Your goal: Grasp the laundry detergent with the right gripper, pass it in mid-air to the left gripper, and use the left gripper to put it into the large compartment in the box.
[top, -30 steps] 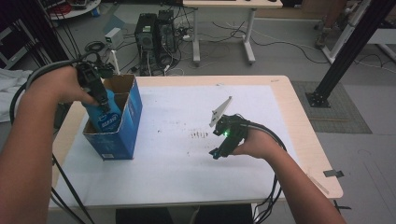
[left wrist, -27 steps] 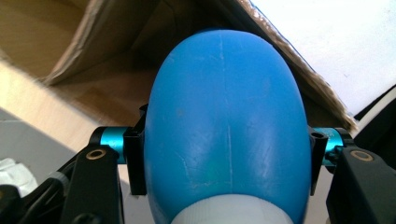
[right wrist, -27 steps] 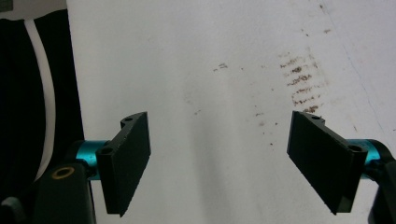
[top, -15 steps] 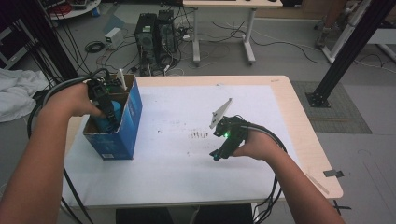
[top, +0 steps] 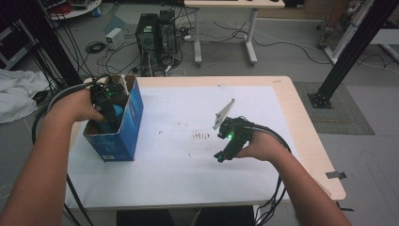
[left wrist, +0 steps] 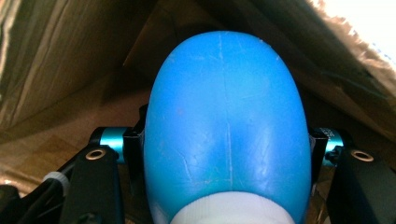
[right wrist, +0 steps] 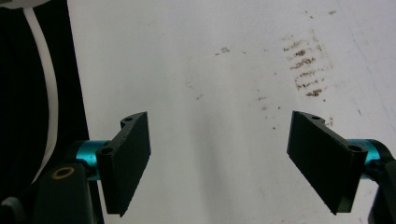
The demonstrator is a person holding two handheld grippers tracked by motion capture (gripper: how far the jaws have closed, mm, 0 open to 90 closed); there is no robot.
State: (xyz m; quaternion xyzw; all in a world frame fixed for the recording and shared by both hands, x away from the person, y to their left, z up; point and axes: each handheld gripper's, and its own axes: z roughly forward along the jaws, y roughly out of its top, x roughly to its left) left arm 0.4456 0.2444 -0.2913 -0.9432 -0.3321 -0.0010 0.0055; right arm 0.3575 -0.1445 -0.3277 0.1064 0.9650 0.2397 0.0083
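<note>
One blue bottle [left wrist: 226, 126] is in play, and it sits clamped between the jaws of the left gripper [top: 109, 109], pads pressed against its sides, white cap toward the camera in the left gripper view. That bottle is down inside the blue box [top: 117, 123] at the left edge of the table [top: 301, 117], brown cardboard walls all around it. So the carry looks done and the bottle is in the box; what seems left is to let go and lift the hand clear. Whether the bottle already rests on the box floor, I cannot tell.

Over on the right, the right gripper [top: 225, 151] hangs low over the white sheet [top: 179, 165], jaws spread wide with nothing between them, just the smudged paper below.

Count it up: one bottle, one box, two grippers, one white sheet, and one small grey plate [top: 224, 114] standing up near the middle of the table, just beyond the right hand. Nothing else to pack that I can see.
</note>
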